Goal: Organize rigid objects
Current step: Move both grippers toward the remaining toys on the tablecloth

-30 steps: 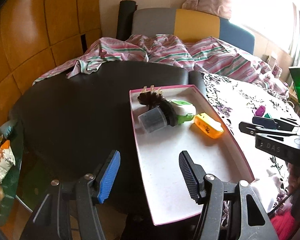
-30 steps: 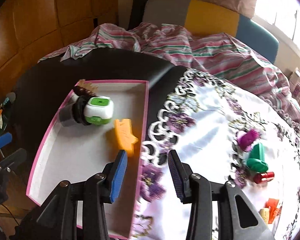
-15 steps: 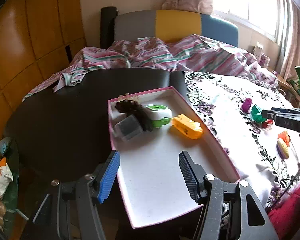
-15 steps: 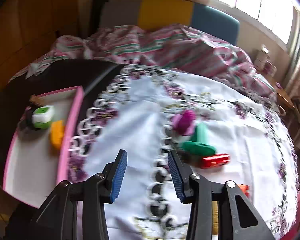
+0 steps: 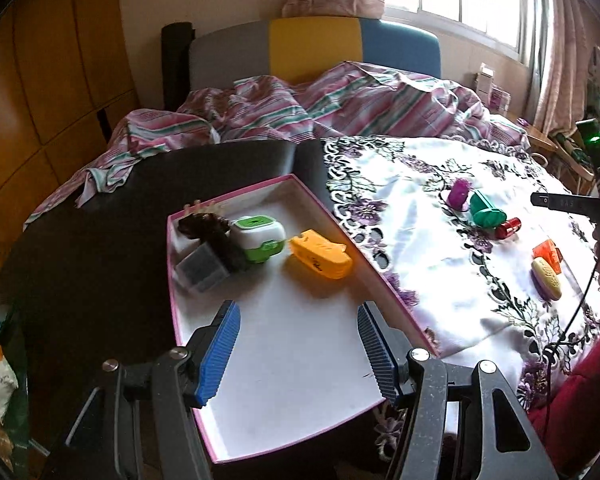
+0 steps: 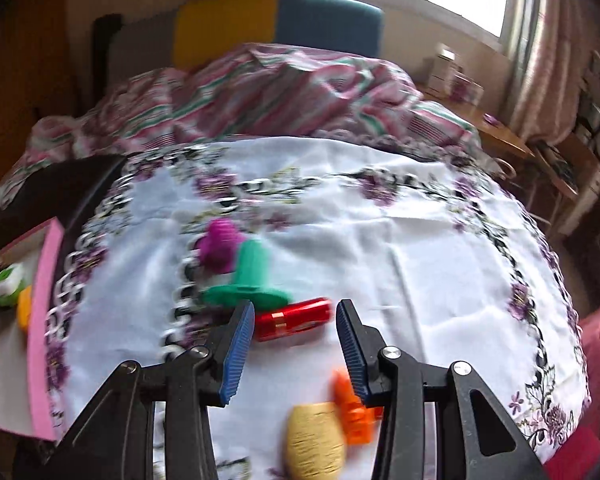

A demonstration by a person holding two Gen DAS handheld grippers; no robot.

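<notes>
A pink-rimmed white tray holds a green-and-white box, an orange piece, a grey cube and a dark comb. My left gripper is open and empty over the tray's near half. On the floral cloth lie a purple piece, a green piece, a red cylinder, an orange clip and a yellow oval. My right gripper is open and empty, just above the cloth, with the red cylinder between its fingertips.
The tray's edge shows at the left of the right wrist view. A striped blanket and a colourful headboard lie behind the table. The dark table top extends to the left of the tray.
My right gripper has swung right from the tray to the objects on the cloth, closing on the red cylinder. The left wrist view has turned right, with the gripper still over the tray.
</notes>
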